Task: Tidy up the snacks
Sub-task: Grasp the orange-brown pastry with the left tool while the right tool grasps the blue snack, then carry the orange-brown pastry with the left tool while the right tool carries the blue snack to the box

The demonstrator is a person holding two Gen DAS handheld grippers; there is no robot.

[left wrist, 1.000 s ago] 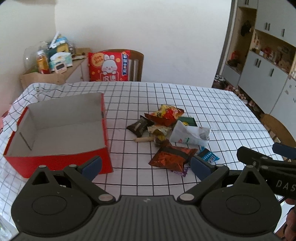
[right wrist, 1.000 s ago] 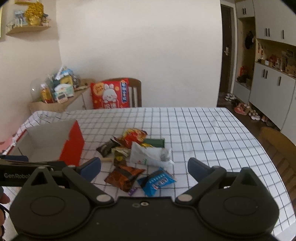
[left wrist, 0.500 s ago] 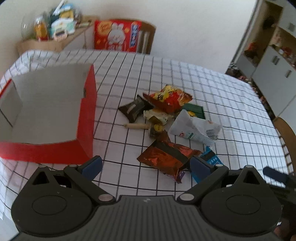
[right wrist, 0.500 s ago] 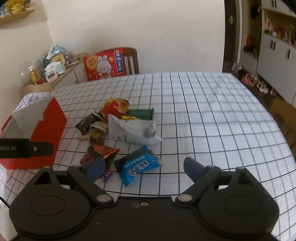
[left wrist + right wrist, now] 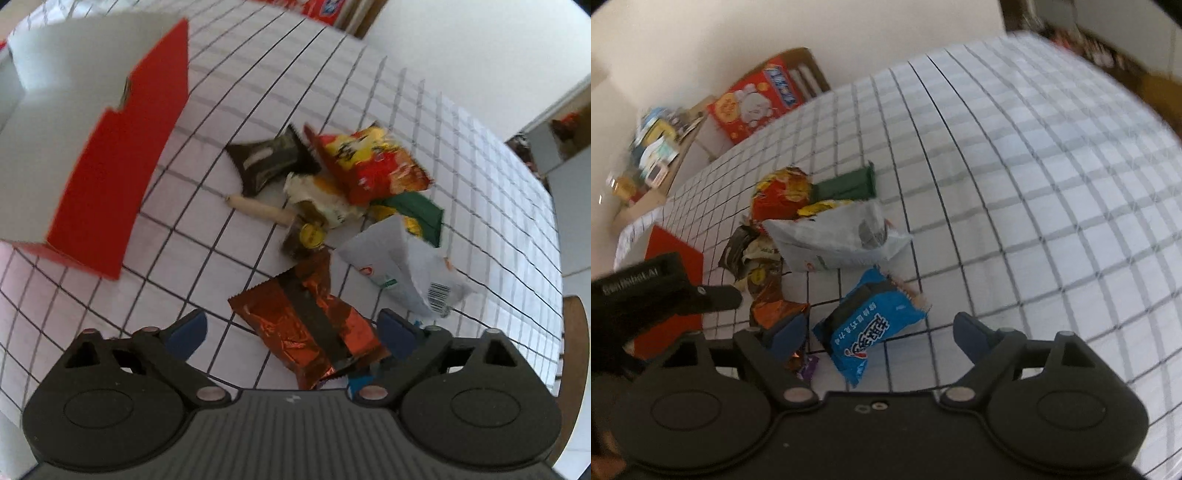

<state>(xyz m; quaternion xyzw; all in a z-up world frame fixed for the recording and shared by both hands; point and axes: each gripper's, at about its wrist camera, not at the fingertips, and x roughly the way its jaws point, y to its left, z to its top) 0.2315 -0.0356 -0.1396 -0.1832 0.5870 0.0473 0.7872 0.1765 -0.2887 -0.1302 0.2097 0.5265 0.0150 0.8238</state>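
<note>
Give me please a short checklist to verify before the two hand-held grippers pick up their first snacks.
1. Left hand-held gripper lined up over the orange foil packet: ok, packet lies between its fingers; jaws are closing, not yet pressing.
2. Right hand-held gripper lined up over the blue biscuit packet: ok, packet lies between its fingers; jaws are closing, no contact yet.
3. Red box open to receive snacks: ok, its top is open.
4. Box inside free of other things: cannot tell, only part shows.
5. The two grippers clear of each other: cannot tell; they work close together over neighbouring packets.
</note>
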